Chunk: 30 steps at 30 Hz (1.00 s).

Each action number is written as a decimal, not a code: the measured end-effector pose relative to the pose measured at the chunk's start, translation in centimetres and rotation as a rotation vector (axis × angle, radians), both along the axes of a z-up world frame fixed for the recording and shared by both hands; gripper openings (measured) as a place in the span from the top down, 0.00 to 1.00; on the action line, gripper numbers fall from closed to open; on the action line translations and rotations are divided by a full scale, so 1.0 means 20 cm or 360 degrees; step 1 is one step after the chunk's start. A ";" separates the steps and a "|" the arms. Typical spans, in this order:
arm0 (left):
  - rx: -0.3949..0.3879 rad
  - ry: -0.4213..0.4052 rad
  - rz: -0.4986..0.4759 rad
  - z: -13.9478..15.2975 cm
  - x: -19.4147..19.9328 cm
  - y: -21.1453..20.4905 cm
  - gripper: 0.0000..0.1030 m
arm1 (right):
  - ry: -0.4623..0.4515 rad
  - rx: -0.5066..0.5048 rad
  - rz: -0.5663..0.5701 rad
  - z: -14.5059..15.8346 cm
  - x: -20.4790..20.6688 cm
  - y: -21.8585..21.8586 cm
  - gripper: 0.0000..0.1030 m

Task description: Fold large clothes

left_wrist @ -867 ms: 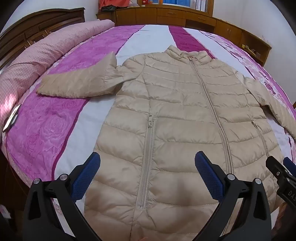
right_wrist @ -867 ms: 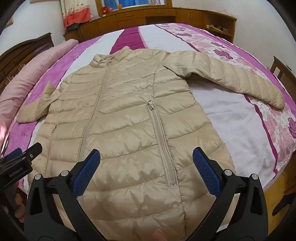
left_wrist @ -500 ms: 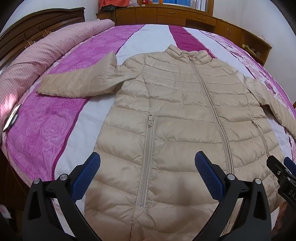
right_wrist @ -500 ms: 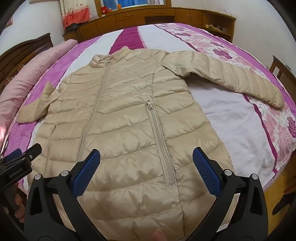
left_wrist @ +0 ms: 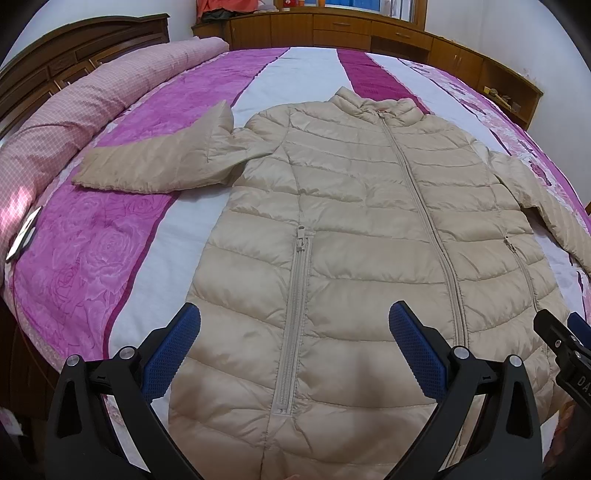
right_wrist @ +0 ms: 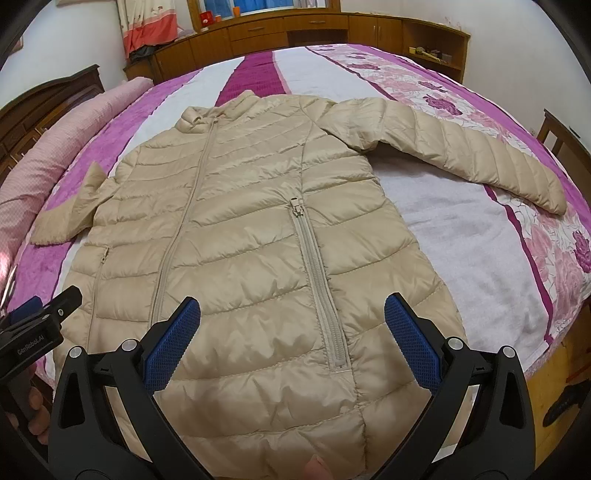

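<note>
A beige quilted puffer jacket lies flat and zipped on the bed, collar at the far end, hem nearest me. It also shows in the right wrist view. Its left sleeve and right sleeve stretch out to the sides. My left gripper is open and empty, held above the hem's left part. My right gripper is open and empty above the hem's right part. Each gripper shows at the edge of the other's view.
The bed has a purple, white and floral cover. A pink rolled quilt lies along the dark headboard on the left. Wooden cabinets line the far wall. A phone-like object lies at the bed's left edge.
</note>
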<state>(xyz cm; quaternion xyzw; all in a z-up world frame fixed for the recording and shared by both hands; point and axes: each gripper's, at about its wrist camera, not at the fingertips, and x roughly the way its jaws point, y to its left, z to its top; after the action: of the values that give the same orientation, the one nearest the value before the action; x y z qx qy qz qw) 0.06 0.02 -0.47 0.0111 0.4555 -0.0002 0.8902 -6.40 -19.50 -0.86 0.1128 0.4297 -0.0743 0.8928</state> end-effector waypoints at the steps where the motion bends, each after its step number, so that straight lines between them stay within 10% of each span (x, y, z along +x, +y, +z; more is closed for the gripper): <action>1: -0.0001 0.0000 -0.0001 0.00 0.00 0.00 0.05 | 0.0001 0.0000 -0.0002 0.00 0.01 0.00 0.04; 30: -0.0004 0.0005 -0.0001 0.00 0.01 0.01 0.05 | 0.0003 -0.0002 0.0000 0.00 0.00 -0.01 0.04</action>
<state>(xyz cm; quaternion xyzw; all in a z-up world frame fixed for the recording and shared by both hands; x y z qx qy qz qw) 0.22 0.21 -0.47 0.0099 0.4569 -0.0010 0.8894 -6.32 -19.63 -0.96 0.1122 0.4306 -0.0747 0.8924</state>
